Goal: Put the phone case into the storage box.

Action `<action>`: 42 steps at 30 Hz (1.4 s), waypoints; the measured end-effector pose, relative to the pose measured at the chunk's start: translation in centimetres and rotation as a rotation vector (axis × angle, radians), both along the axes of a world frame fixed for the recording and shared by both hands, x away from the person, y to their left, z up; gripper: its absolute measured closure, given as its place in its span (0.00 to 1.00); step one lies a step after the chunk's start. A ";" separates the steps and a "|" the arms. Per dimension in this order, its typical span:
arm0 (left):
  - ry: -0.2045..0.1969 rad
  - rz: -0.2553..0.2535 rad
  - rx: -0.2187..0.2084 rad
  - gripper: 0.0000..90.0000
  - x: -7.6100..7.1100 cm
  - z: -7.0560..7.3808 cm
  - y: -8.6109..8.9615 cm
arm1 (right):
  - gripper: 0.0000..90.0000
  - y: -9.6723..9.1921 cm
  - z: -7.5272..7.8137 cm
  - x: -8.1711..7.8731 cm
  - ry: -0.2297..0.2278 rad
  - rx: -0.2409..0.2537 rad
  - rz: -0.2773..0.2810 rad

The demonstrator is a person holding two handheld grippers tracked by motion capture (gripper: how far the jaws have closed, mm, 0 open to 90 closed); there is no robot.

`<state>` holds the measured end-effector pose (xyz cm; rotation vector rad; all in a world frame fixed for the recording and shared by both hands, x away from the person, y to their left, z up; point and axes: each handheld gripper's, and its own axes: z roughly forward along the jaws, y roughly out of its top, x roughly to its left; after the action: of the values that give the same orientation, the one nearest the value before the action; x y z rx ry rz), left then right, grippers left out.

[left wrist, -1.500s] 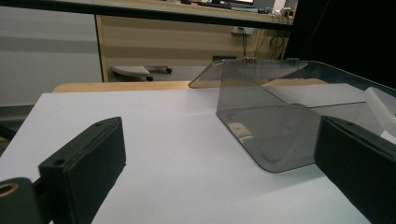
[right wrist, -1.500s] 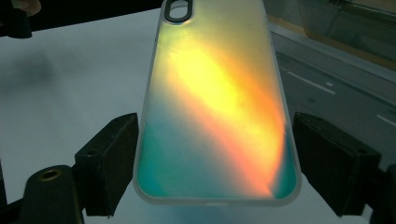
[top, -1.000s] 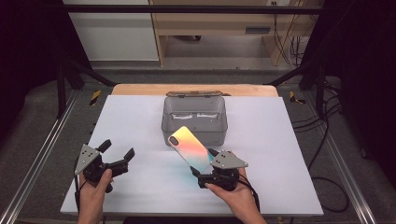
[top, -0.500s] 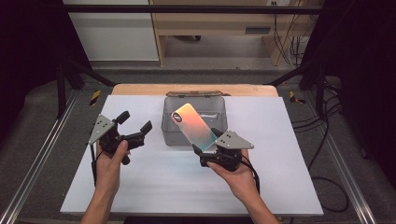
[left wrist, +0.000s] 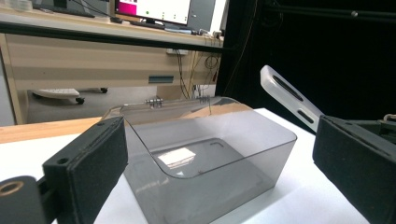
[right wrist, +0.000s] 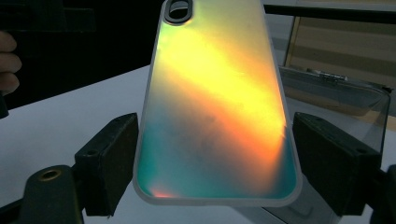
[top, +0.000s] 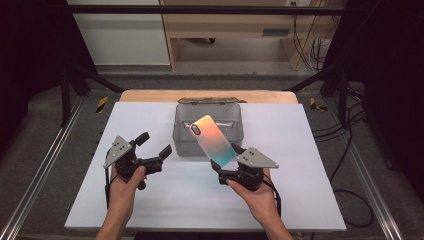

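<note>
An iridescent orange-to-teal phone case (top: pixel 212 140) is held up at a slant in front of a clear grey plastic box (top: pixel 182 131) at the middle of the white table. My right gripper (top: pixel 223 164) is shut on the case's lower end; in the right gripper view both pads (right wrist: pixel 109 161) press the long edges of the case (right wrist: pixel 217 107). My left gripper (top: pixel 154 145) hovers open, just left of the box. In the left gripper view its jaws stand wide apart with the box (left wrist: pixel 210 158) ahead, and the case (left wrist: pixel 289 95) pokes in from the right.
The box's lid (top: pixel 207 101) lies open behind it, toward the wooden strip at the table's far edge. The white tabletop (top: pixel 310 150) has free room on both sides. Metal rails (top: pixel 45 165) and cables (top: pixel 350 165) run along the table's sides.
The left hand has carried its open gripper up and right, from the table's near left corner to beside the box. The case in the right gripper has shifted slightly toward the box.
</note>
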<state>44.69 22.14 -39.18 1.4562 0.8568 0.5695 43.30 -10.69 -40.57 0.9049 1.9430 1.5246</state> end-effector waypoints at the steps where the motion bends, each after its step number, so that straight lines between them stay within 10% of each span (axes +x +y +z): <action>1: -0.005 0.007 0.000 0.04 0.0 0.0 0.0 | 0.19 0.1 -0.1 0.1 0.005 0.002 0.002; 26: -0.002 -0.043 -0.072 0.02 -0.9 1.2 -1.7 | 0.19 2.4 0.1 -0.1 -0.040 -0.015 0.017; 42: 0.016 -0.056 -0.168 0.05 -0.8 2.6 -2.9 | 0.19 3.1 1.6 1.2 -0.013 0.094 0.011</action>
<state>43.87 19.25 -36.57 1.3293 0.8531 0.4336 44.53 -7.58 -39.00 0.9229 1.8838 1.6360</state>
